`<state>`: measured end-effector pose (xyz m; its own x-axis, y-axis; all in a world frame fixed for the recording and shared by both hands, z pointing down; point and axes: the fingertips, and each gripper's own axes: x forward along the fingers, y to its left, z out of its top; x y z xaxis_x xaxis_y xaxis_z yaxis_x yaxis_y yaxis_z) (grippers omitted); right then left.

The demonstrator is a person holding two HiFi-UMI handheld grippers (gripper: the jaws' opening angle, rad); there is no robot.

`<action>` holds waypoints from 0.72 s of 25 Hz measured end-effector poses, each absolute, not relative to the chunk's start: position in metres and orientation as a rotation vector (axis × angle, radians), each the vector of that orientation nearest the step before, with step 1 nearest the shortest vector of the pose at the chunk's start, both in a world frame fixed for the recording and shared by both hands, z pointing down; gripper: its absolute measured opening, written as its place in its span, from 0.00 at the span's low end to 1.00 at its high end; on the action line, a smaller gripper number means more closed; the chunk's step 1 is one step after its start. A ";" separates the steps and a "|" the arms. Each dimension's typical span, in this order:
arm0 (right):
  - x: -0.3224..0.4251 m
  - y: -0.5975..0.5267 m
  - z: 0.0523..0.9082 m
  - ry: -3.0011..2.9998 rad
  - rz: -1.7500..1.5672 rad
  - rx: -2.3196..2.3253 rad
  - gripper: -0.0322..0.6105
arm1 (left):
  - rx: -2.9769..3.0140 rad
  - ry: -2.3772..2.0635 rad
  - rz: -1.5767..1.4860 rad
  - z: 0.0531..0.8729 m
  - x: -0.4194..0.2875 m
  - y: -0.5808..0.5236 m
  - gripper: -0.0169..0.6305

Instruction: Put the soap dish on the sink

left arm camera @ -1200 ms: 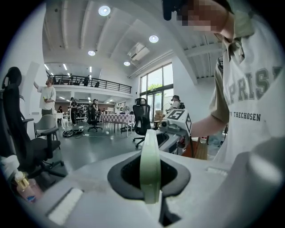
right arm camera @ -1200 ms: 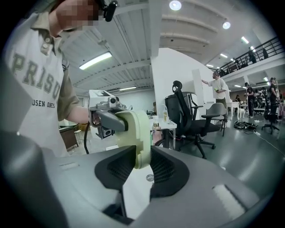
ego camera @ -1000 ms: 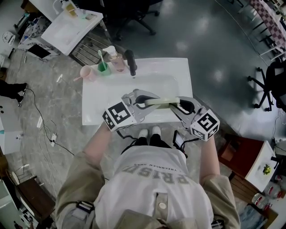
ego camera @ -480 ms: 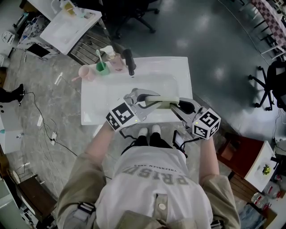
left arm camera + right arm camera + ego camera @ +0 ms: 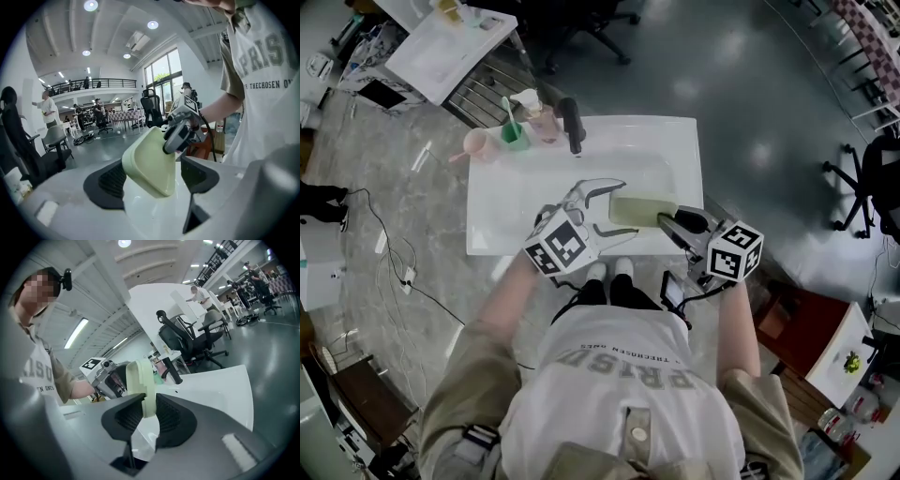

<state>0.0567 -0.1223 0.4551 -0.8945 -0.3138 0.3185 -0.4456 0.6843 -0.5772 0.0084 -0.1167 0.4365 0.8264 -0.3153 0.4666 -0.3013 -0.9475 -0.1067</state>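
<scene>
Placing step, near the end. The soap dish (image 5: 642, 210), pale green, sits over the front right of the white sink (image 5: 511, 211), low to it; I can't tell whether it touches yet. The right tool (image 5: 666, 218) is clamped narrow on the dish's rim and carries it alone. The left tool (image 5: 619, 204) stands wide, its jaws having just been opening. The dish's other end is between them, but the pads don't press it.

Next, I'd say: the right tool levels the tilted dish, sets it flat on the sink's surface and then lets go. The left tool backs out without knocking it.

Versus a second ago: the left tool was pinching the dish too. The dish showed edge-on as a thin strip, and now its broad face shows. Both tools sit lower and nearer the sink's front edge.
</scene>
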 end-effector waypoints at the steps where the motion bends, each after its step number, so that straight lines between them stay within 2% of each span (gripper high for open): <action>1: 0.058 -0.124 0.456 -2.690 1.043 0.610 0.16 | -2.962 0.508 -0.795 0.442 0.007 -0.116 0.62; 8: 0.064 -0.131 0.469 -2.589 1.263 0.527 0.16 | -2.813 0.582 -0.921 0.466 0.005 -0.124 0.65; 18: 0.070 -0.145 0.500 -2.403 1.324 0.441 0.16 | -2.739 0.708 -1.069 0.503 0.008 -0.141 0.67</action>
<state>0.0702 -0.1449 0.4995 -0.8863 -0.0963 0.4530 -0.4344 0.5121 -0.7410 0.0082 -0.1409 0.5035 0.6419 -0.4638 0.6106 -0.3813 -0.8840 -0.2706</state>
